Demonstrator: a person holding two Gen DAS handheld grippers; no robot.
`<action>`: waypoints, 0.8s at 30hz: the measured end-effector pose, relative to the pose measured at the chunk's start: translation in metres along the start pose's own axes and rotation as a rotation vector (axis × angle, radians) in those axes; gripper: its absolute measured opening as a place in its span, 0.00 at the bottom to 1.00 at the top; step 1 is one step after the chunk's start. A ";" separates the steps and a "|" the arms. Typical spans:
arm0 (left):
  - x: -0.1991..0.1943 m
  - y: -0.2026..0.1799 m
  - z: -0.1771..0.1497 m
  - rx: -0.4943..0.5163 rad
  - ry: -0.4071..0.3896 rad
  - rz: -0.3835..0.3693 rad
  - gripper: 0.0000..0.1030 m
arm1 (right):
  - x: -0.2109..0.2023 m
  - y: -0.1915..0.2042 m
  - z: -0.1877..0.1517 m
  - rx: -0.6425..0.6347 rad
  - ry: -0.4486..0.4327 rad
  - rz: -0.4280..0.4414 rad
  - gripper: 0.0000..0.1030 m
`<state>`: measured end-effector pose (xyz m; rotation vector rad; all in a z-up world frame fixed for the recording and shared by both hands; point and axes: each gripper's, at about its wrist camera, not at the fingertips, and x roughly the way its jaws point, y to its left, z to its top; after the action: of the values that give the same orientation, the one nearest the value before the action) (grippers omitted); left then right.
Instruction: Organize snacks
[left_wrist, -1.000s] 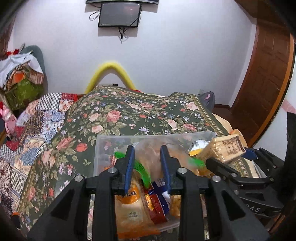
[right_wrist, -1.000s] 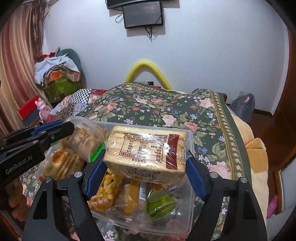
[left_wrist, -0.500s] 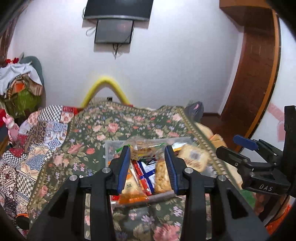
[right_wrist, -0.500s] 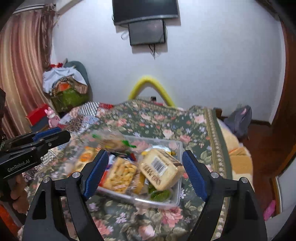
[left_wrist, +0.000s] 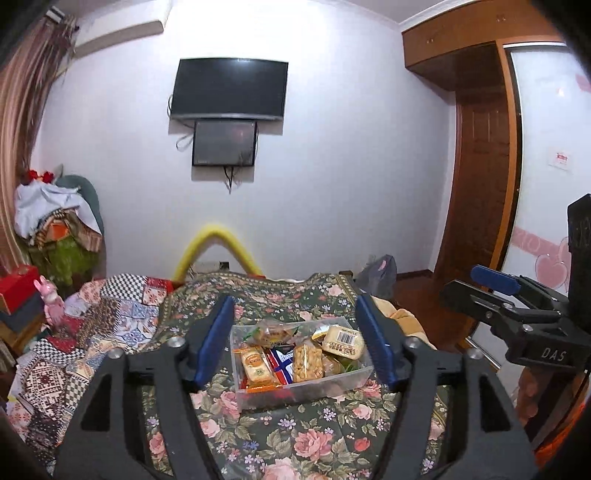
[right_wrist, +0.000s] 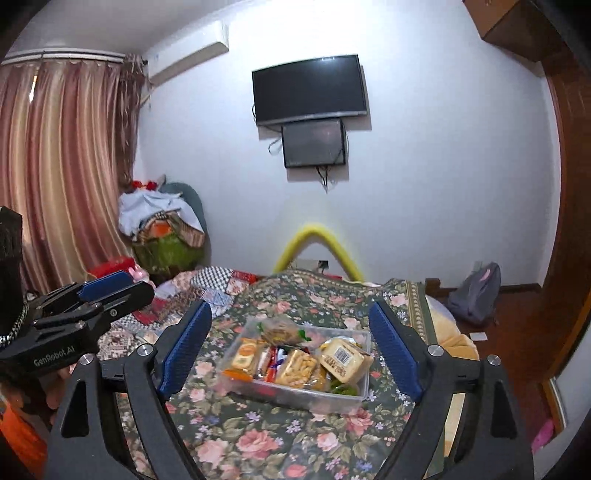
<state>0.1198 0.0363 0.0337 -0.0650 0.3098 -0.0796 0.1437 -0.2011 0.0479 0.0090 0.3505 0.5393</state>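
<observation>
The clear plastic tub (left_wrist: 343, 376) of wrapped snacks (left_wrist: 301, 356) sits lower centre of frame on the floral bedspread (left_wrist: 295, 443); it appears light, thin-walled and flexible, so best gripped by its rim. The packets look crushable and slick. Left gripper (left_wrist: 295, 345) and right gripper (right_wrist: 291, 345) are both opening, empty, well clear of it.

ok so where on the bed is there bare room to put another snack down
Free: the floral bedspread in front of the clear snack box, and the strip behind it toward the yellow tube. Also beside the box on the patchwork quilt side. Crowded: the box itself, packed with snack packs.
</observation>
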 end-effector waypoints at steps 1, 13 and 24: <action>-0.005 -0.001 -0.001 -0.003 -0.005 -0.002 0.71 | -0.004 0.001 -0.001 0.003 -0.005 0.000 0.88; -0.032 -0.008 -0.013 0.012 -0.036 0.013 0.87 | -0.029 0.012 -0.016 -0.016 -0.033 -0.055 1.00; -0.037 -0.007 -0.024 -0.003 -0.022 0.018 0.89 | -0.038 0.015 -0.024 -0.020 -0.028 -0.059 1.00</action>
<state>0.0767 0.0313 0.0231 -0.0657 0.2886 -0.0607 0.0977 -0.2095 0.0393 -0.0128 0.3177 0.4841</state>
